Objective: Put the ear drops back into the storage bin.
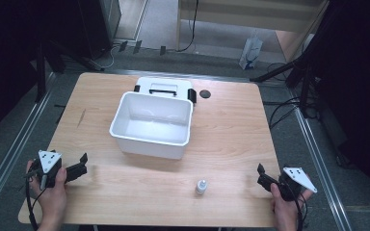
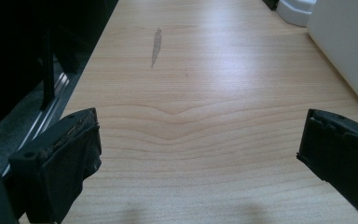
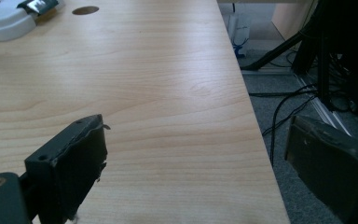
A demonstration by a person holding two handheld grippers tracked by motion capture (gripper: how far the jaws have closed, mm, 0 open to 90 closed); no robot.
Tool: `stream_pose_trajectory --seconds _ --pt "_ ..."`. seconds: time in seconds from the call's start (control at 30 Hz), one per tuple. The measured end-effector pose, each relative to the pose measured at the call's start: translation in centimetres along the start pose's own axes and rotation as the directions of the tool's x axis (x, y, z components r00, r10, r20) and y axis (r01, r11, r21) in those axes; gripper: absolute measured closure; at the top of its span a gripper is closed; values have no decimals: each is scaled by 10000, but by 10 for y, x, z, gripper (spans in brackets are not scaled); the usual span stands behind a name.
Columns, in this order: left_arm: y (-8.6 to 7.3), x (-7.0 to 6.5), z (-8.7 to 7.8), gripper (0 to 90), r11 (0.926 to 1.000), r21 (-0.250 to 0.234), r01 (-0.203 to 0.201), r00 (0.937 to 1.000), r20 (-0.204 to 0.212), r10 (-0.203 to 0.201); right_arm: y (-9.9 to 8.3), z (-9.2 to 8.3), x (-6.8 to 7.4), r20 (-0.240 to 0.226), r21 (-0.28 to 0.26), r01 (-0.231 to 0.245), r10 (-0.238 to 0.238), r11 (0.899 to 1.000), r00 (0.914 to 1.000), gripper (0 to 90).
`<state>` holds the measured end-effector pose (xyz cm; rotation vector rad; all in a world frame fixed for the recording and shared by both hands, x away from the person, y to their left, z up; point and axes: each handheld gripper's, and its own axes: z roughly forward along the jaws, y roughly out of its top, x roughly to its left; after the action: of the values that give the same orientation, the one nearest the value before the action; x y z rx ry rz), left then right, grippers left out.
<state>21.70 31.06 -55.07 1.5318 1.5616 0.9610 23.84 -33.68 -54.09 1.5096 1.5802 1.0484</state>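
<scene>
Small bottle [image 1: 201, 186] before white bin [image 1: 125, 126]

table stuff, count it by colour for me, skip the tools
white: 3 (open box, its lid behind it, small bottle)
black: 1 (round disc by the lid)
total: 4

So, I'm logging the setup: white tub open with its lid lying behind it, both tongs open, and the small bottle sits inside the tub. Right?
Not quite. The small bottle stands on the table, in front of the white tub, not inside it; the high view shows this. The lid behind the tub and both tongs open are right.
</scene>
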Motion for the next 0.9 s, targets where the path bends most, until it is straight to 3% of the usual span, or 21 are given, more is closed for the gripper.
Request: stream_pose_trajectory --seconds 0.2,0.4,0.47,0.57,0.67,0.77,0.8,0.83,0.9 --pt "0 -1 0 0 9999 14 -161 9997 187 161 0 5 5 211 432 414 -423 9982 9989 49" --pt "0 -2 0 0 9997 -59 -222 9996 191 223 2 5 10 -320 758 566 -543 9955 9980 56" --pt "0 -2 0 2 9998 -21 -203 9996 201 204 5 5 13 -345 778 852 -828 9933 9960 55" --pt "1 0 2 2 10000 -3 99 9999 103 -99 10 5 16 -545 918 1033 -986 9904 9936 59" --pt "2 1 3 2 9999 63 151 9999 37 -151 14 4 19 -762 1111 1144 -1063 9872 9914 73" --pt "3 0 5 2 9998 200 43 10000 81 -45 25 1 30 -873 1655 1706 -1578 9713 9836 101" --pt "3 0 5 2 9998 200 43 10000 81 -45 25 1 30 -873 1655 1706 -1578 9713 9836 101" --pt "2 -1 5 3 9998 176 13 10000 93 -14 33 1 35 -901 1975 2087 -1942 9578 9768 120" --pt "2 -1 4 4 9999 160 17 9999 99 -19 41 0 41 -1042 2357 2391 -2201 9420 9699 121"
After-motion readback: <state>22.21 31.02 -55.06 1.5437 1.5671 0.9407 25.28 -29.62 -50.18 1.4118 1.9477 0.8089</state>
